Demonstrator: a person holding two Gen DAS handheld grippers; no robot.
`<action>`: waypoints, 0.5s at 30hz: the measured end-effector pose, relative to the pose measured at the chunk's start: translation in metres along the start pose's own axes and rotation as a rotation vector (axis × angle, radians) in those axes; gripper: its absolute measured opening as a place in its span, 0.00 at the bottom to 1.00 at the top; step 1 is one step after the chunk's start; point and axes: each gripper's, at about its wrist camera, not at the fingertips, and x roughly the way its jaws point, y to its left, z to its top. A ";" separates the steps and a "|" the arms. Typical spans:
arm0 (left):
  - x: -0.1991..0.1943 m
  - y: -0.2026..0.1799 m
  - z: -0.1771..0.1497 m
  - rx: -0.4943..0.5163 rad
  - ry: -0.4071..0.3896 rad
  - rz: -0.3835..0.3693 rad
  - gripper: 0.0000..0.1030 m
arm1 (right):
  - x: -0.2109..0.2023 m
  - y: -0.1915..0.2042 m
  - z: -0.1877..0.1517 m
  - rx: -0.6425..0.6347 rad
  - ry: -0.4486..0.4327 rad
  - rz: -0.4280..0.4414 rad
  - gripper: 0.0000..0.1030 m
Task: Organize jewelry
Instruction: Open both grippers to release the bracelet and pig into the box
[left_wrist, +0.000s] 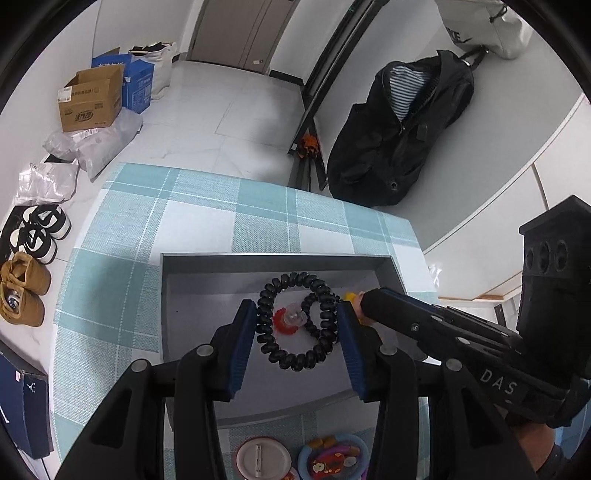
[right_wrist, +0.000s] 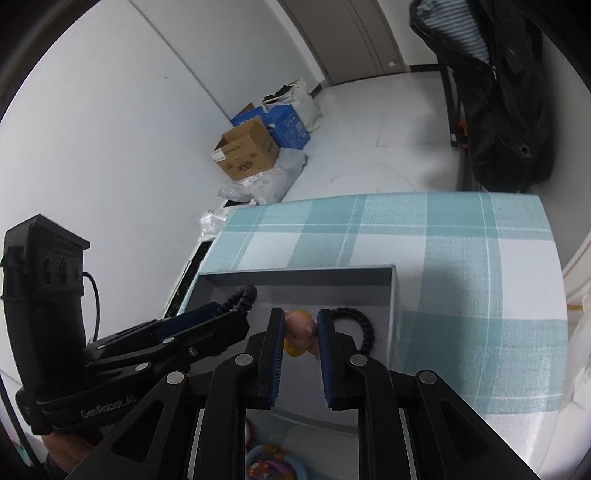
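A grey tray (left_wrist: 280, 260) stands on the teal checked tablecloth (left_wrist: 207, 210). In it lie a large black spiral hair tie (left_wrist: 266, 332), a smaller black one (left_wrist: 328, 314) and a red-and-clear ornament (left_wrist: 290, 317). My left gripper (left_wrist: 297, 314) is open, its fingers on either side of the large tie, just above it. My right gripper (right_wrist: 300, 332) is shut on a pink figure with a yellow ring (right_wrist: 301, 334) and holds it over the tray (right_wrist: 295, 275). It also shows in the left wrist view (left_wrist: 360, 306), to the right.
Near the table's front edge lie a round white badge (left_wrist: 258, 459) and a blue ring with colourful trinkets (left_wrist: 332, 458). A black bag (left_wrist: 399, 129) hangs beyond the table. Boxes (left_wrist: 92, 98) and shoes (left_wrist: 26, 288) stand on the floor at the left.
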 end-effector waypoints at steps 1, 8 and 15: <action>0.000 0.001 0.000 -0.004 -0.004 0.001 0.38 | -0.001 -0.001 0.000 0.002 -0.003 -0.008 0.16; -0.001 0.007 0.004 -0.065 0.004 -0.041 0.45 | -0.011 0.004 -0.003 -0.011 -0.046 0.004 0.19; -0.015 0.010 0.002 -0.074 -0.041 -0.057 0.61 | -0.025 0.000 -0.002 0.001 -0.070 0.031 0.42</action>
